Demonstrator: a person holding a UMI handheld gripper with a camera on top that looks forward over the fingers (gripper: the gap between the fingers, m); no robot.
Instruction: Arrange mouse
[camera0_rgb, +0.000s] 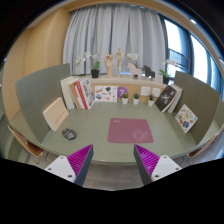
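A small dark mouse (69, 133) lies on the green table (100, 145), ahead and left of my fingers. A pink mouse mat (129, 130) lies at the table's middle, just beyond my fingers. My gripper (113, 160) is open and empty, held above the table's near edge, with its two magenta pads (80, 160) wide apart. Nothing stands between the fingers.
Books and cards (80, 93) lean along the table's back and sides, with a board (55, 113) at the left and pictures (186, 118) at the right. Potted plants (96, 70) stand on a shelf before curtains and a window.
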